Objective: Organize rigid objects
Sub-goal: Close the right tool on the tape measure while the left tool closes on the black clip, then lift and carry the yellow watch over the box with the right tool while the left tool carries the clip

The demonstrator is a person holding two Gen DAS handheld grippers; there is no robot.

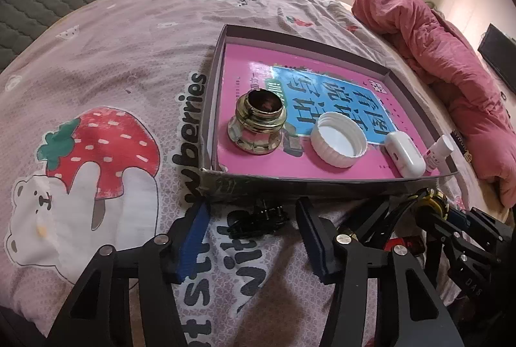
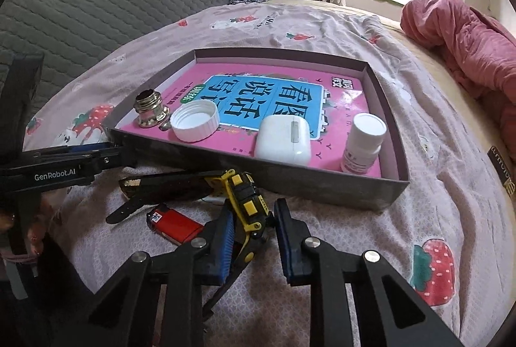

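Right claw [image 2: 253,229] grips the yellow toy [image 2: 246,200]; left claw [image 1: 248,237] gapes around a black clip [image 1: 258,218] beside the tray [image 2: 322,186].

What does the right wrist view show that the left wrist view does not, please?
Only the right wrist view shows the red lighter and the yellow-and-black tool between the right hand-held gripper pads. Only the left wrist view shows a small black clip ahead of the left hand-held gripper. Both show the box holding the metal fitting, white cap, white case and small bottle.
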